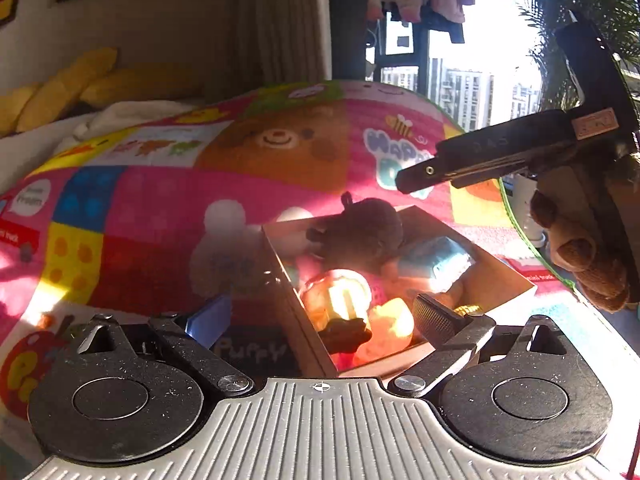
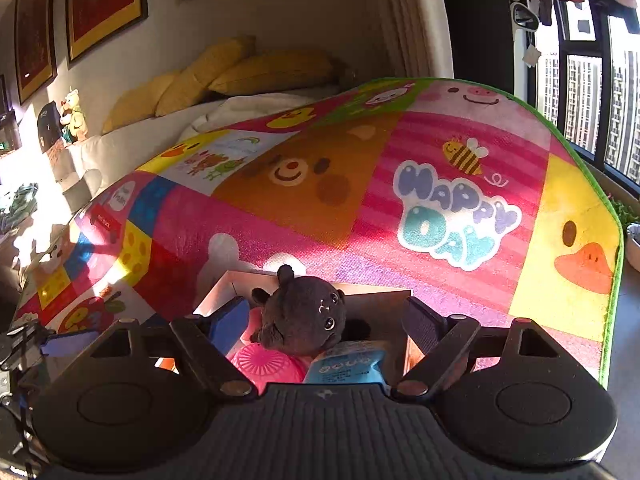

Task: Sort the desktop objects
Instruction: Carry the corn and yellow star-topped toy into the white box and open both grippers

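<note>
An open cardboard box point(image 1: 280, 264) sits on a colourful play mat, also seen low in the right wrist view as the box point(image 2: 376, 290). Inside lie a dark plush toy point(image 1: 360, 232) point(image 2: 308, 316), a blue packet point(image 1: 432, 260) point(image 2: 348, 364), a pink round disc point(image 2: 264, 364) and a sunlit orange-yellow toy point(image 1: 344, 300). My left gripper point(image 1: 320, 316) hangs open over the box's near corner, holding nothing. My right gripper point(image 2: 324, 320) is open too; the plush shows between its fingers, with no pad touching it. One of its black fingers point(image 1: 460, 160) juts in from the right, held by a gloved hand point(image 1: 580, 256).
The play mat point(image 2: 460, 208) covers the whole work surface, with a green edge on the right. Behind it stands a white sofa with yellow cushions point(image 2: 224, 72). Windows point(image 2: 584, 96) and a plant point(image 1: 580, 8) are at the right. A blue object point(image 2: 68, 344) lies at the lower left.
</note>
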